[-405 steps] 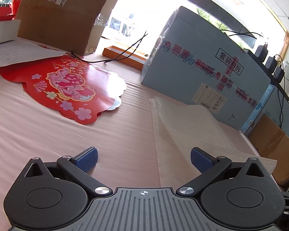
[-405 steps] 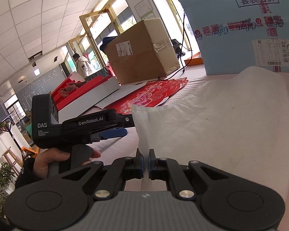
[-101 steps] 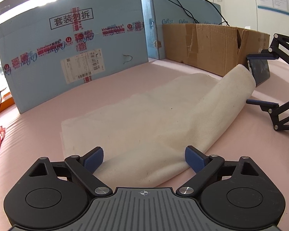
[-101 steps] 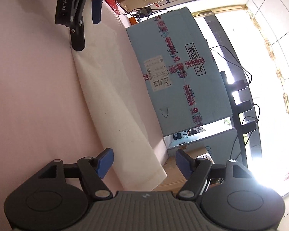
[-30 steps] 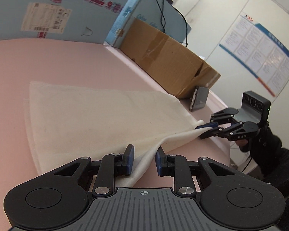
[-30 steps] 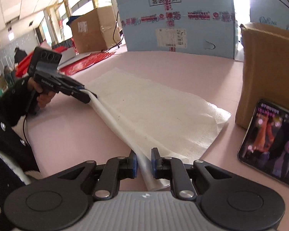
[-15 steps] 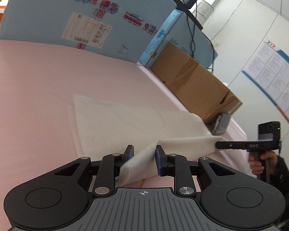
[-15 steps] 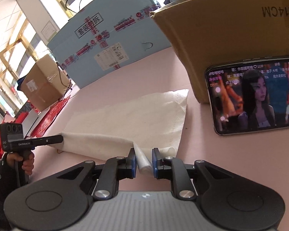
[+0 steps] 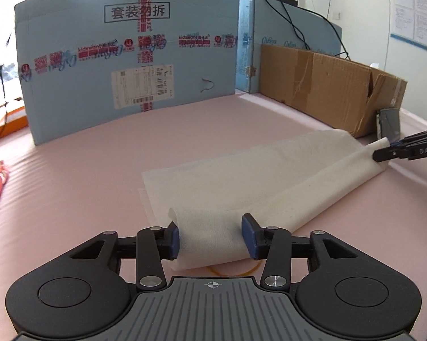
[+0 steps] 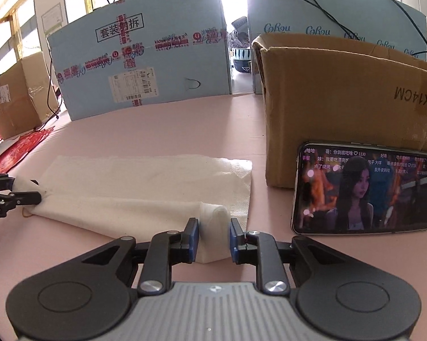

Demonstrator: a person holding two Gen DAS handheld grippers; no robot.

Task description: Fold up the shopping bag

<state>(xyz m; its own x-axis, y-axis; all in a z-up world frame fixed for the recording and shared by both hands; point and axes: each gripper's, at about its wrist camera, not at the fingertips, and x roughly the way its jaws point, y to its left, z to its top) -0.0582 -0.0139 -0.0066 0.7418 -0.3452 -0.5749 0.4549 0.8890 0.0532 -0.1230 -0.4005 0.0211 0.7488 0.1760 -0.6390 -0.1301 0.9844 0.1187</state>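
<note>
The white shopping bag [image 9: 264,176] lies folded lengthwise on the pink table, its near edge curled over in a loose roll. My left gripper [image 9: 210,238] is open, its blue pads either side of the bag's left end without pinching it. My right gripper [image 10: 213,240] is open around the rolled right end of the bag [image 10: 145,187]. In the left wrist view the right gripper [image 9: 406,149] shows at the far right by the bag's other end. In the right wrist view the left gripper [image 10: 3,196] shows at the far left.
A big blue carton [image 9: 128,56] stands across the back. A brown cardboard box [image 10: 350,102] stands at the right with a phone [image 10: 364,190] leaning on it, screen lit. Red paper decoration [image 10: 17,147] and another brown box [image 10: 14,93] are at the left.
Both grippers have opened and let go of the bag's folded edge, which they pinched half a second ago. The fold now rests on the table.
</note>
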